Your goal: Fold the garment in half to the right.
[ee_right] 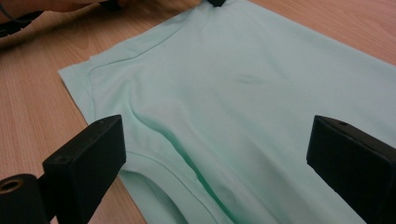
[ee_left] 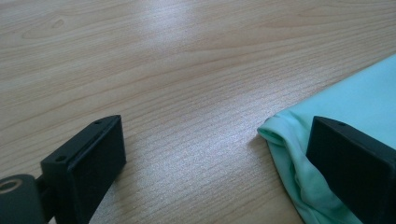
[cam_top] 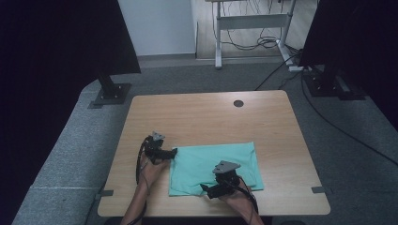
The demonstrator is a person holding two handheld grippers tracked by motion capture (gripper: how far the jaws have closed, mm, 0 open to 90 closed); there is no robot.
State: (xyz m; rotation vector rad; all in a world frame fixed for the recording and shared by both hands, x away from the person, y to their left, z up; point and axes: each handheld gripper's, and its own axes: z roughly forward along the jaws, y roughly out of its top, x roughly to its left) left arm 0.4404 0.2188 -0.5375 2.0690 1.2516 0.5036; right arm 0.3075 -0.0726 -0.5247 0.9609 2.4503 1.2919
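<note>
A: Nearest item: the person's forearms, entering at the bottom edge of the high view. Each hand carries one claw. Report the right claw (cam_top: 205, 189).

B: Right claw: released. In the right gripper view its two black jaws stand wide apart, with nothing between them but cloth lying flat beneath. It sits over the near edge of the mint-green garment (cam_top: 213, 167), pointing left across it.

A: Position of the garment?

B: Folded to a rough rectangle, flat on the wooden counter (cam_top: 202, 115), in the near half, slightly right of centre. The right gripper view shows a sewn seam and a hemmed edge (ee_right: 154, 163) running close to the left jaw; the fabric (ee_right: 261, 107) is mostly smooth, with a shallow crease.

A: Left claw (cam_top: 175, 152)?

B: Released also. In the left gripper view the jaws are spread wide. The right-hand jaw rests against or just above the garment's bunched corner (ee_left: 285, 135); whether it touches cannot be determined. The left-hand jaw stands over bare counter (ee_left: 177, 70).

A: Location in the high view?

B: At the garment's far left corner, tips pointing right, toward the cloth.

A: Other items?

B: A round dark grommet (cam_top: 238, 103) near the counter's far edge, well apart from the garment.
</note>
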